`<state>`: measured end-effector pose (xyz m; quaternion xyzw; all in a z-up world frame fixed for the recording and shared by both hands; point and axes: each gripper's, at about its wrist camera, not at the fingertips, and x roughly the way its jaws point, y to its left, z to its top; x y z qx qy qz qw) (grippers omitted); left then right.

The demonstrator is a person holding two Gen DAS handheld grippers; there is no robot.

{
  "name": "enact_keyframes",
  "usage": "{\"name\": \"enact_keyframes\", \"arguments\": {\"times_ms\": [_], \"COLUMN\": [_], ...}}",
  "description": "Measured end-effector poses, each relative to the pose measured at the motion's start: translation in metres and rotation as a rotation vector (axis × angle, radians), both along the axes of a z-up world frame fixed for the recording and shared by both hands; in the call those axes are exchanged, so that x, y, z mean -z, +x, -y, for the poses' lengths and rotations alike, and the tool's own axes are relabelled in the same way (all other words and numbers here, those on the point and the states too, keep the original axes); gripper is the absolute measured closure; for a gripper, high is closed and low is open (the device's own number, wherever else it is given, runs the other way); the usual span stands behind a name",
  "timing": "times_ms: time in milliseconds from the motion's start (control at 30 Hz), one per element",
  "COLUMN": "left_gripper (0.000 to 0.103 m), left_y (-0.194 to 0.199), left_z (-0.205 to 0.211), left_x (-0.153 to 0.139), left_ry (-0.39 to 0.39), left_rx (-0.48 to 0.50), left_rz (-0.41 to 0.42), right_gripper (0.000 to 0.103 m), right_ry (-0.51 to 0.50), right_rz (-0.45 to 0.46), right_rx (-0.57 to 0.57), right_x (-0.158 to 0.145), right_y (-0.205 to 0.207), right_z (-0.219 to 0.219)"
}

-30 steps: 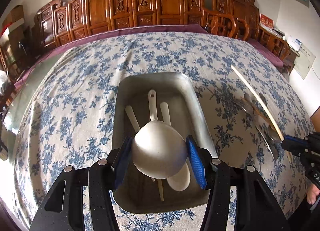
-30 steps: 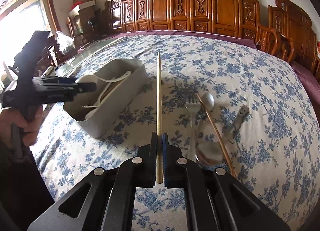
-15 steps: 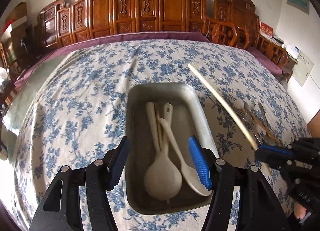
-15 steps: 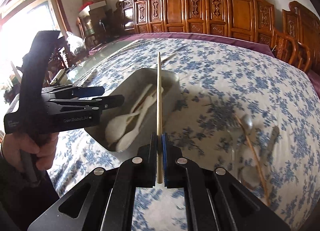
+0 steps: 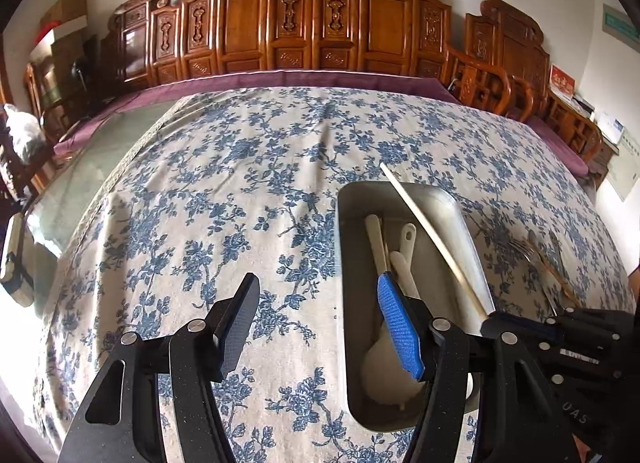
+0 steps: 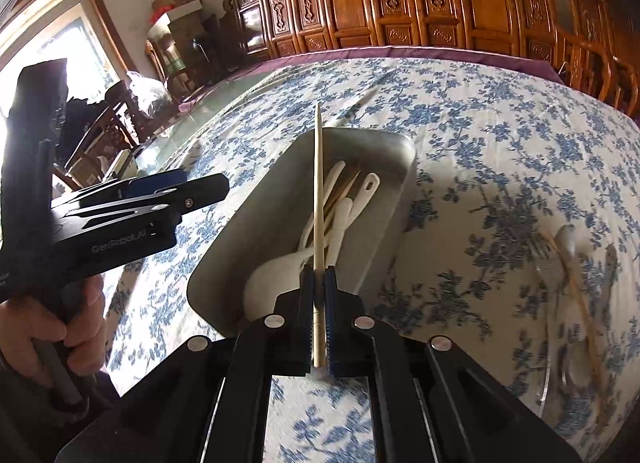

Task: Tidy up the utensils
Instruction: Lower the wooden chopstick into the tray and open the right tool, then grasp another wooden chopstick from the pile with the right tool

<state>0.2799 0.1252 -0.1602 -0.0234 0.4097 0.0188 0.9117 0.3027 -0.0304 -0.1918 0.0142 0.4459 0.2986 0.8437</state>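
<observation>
A metal tray (image 5: 466, 219) (image 6: 384, 223) on the floral cloth holds white spoons (image 5: 400, 259) (image 6: 340, 219) and a wooden chopstick. My right gripper (image 6: 318, 283) is shut on a pale chopstick (image 6: 318, 191) and holds it over the tray, pointing along its length; the chopstick also shows in the left wrist view (image 5: 432, 239). My left gripper (image 5: 316, 327) is open and empty, above the cloth at the tray's left side, its blue-padded finger (image 5: 400, 327) over the tray. It shows at the left of the right wrist view (image 6: 176, 191).
A fork (image 5: 532, 259), a metal spoon (image 6: 568, 243) and a chopstick (image 6: 580, 295) lie on the cloth to the right of the tray. Carved wooden chairs (image 5: 304, 23) line the far edge of the table. A bare glass strip (image 5: 80, 191) runs along the left.
My left gripper has let the white spoon go into the tray, then moved left and back. My right gripper has carried the chopstick leftwards from the loose cutlery to above the tray.
</observation>
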Motion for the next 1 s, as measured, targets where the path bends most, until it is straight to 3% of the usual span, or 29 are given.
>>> {"name": "enact_keyframes", "arguments": {"times_ms": [400,800,833,900,1000], "left_gripper": [0.044,0.043,0.042,0.030,0.024], "left_y": [0.000,-0.003,-0.003,-0.005,-0.008], "left_z": [-0.003,0.008,0.010,0.018,0.032], "left_x": [-0.001,-0.005,-0.006,-0.007,-0.011], "left_ry": [-0.016,-0.029,-0.029,-0.028,-0.026], "left_rx": [-0.005,0.016,0.021,0.032,0.059], "left_rz": [0.002,0.013,0.015,0.022,0.035], "right_gripper": [0.096,0.096,0.096,0.096,0.094], "right_ry": [-0.017,-0.055,-0.066,-0.091,-0.130], "right_rz": [-0.035,0.111,0.135,0.170,0.203], "right_rx": [-0.013,-0.028,-0.023,-0.012,0.015], "right_x": [0.011,-0.014,-0.018,-0.023,-0.025], "right_y": [0.004,-0.017,-0.021,-0.027,-0.034], "right_z": [-0.017,0.019,0.029,0.045,0.078]}}
